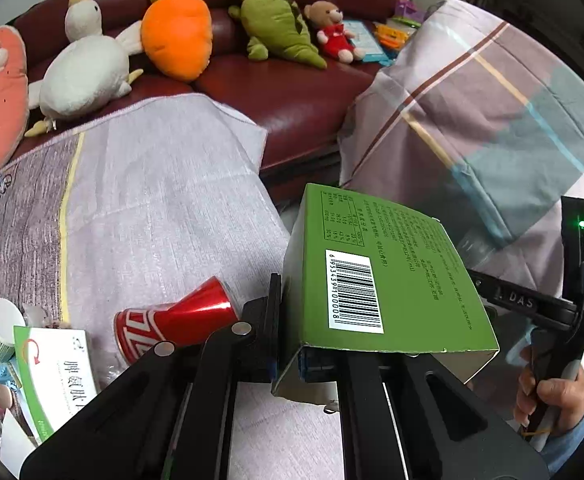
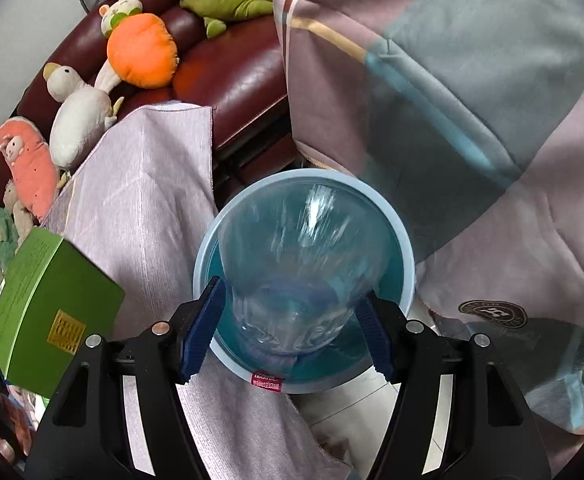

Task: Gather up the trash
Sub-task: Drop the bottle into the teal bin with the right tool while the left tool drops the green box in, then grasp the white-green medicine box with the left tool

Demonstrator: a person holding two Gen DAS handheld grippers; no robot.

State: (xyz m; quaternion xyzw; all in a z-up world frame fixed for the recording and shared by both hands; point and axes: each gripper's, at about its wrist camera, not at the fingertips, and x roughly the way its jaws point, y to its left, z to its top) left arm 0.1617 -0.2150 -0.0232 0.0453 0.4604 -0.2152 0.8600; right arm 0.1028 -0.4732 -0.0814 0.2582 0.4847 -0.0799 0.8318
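Half the blue bin [image 2: 406, 264] is hidden behind the clear cup [image 2: 292, 256].

Green carton [image 1: 388, 276] with a white barcode panel and dark print. Red soda can [image 1: 172, 320], white lettering. Clear plastic cup [image 2: 296, 276] against a pale blue bin [image 2: 406, 256]. Black tongs with blue pads [image 2: 200, 336]. Lilac cloth [image 1: 152, 208] with a yellow stripe. Maroon sofa [image 1: 292, 92]. Orange carrot plush [image 1: 178, 36], white goose plush [image 1: 84, 72], green dinosaur plush [image 1: 272, 12]. Plaid sheet [image 1: 492, 112]: mauve, teal, brown and cream lines.
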